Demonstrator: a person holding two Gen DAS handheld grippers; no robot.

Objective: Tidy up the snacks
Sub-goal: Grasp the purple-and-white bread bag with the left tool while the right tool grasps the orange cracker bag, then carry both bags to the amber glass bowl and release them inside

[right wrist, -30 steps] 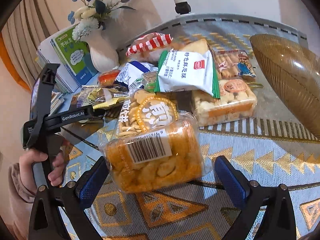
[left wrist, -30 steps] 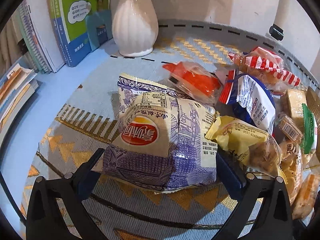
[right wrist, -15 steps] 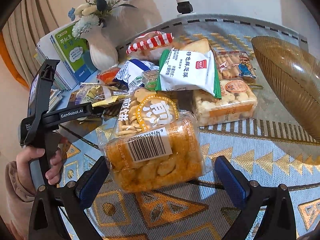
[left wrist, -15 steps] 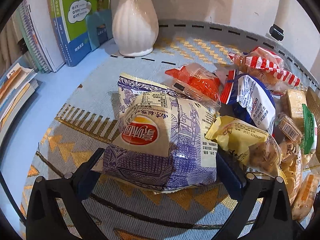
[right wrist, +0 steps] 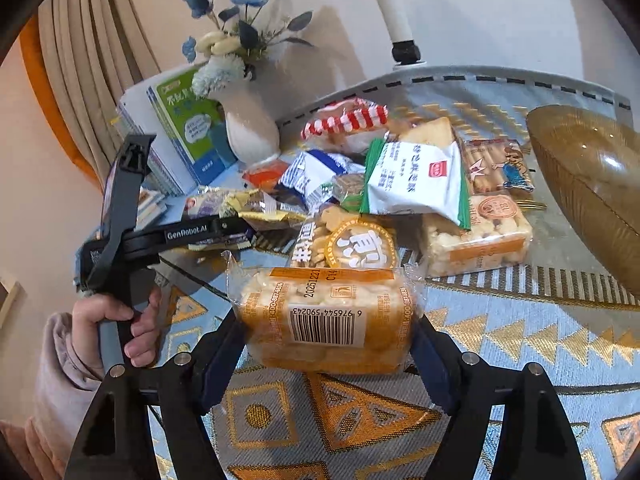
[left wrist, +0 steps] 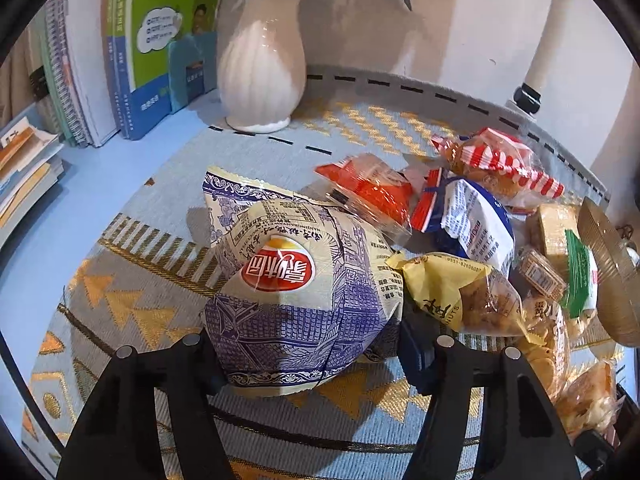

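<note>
Patterned desk point(right wrist: 520, 344) w/ snack pile ahead: left hand-held gripper point(left wrist: 308, 344) clamps purple-white bag point(left wrist: 300, 292); right hand-held gripper point(right wrist: 328, 344) clamps orange cracker pack point(right wrist: 324, 316).

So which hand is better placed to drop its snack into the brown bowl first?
Right, probably. The right tongs already clamp the barcode snack pack, and the brown bowl sits just to their right. The left tongs grip the purple bag, with the pile between them and the bowl.
</note>
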